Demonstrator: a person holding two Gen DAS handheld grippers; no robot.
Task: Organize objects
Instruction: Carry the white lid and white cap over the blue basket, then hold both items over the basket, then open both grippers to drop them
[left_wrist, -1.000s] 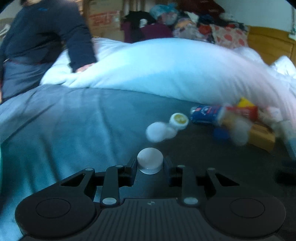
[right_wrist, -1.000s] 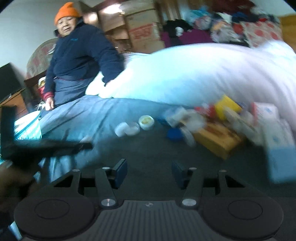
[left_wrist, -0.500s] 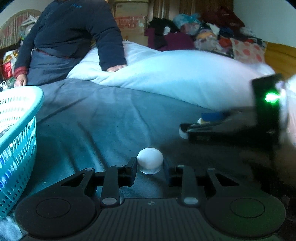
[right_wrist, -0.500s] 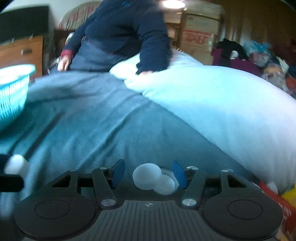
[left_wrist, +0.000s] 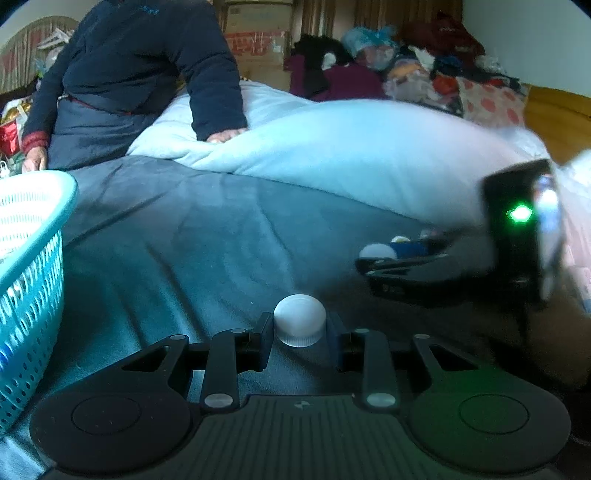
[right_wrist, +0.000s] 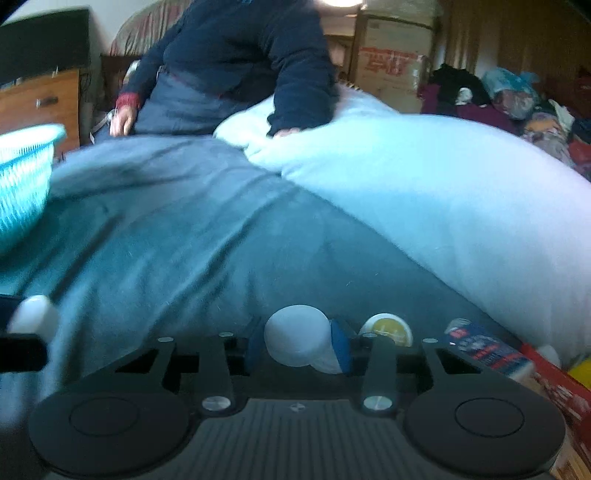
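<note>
Right edge of the left wrist view is motion-blurred: the right gripper (left_wrist: 373, 258) shows there at 3 o'clock only as a dark smear with a green light, its load a pale blob. Basket (left_wrist: 33, 266) cut off at 9 o'clock. Items at the right wrist view's 4 o'clock corner are cropped: yellow-lidded jar (right_wrist: 386, 329), blue printed tube (right_wrist: 487, 352), a red box edge.

Left gripper (left_wrist: 300, 330) level, low over the dark blue blanket (left_wrist: 192, 243), jaws narrow, clamped on a white ribbed cap (left_wrist: 300, 325).

Right gripper (right_wrist: 297, 349) also low and level, blue pads pinching a white round container (right_wrist: 297, 345); a second white piece behind it can't be made out. Seated person (left_wrist: 133, 74) at 11 o'clock, hand on the white duvet (left_wrist: 351, 155).
</note>
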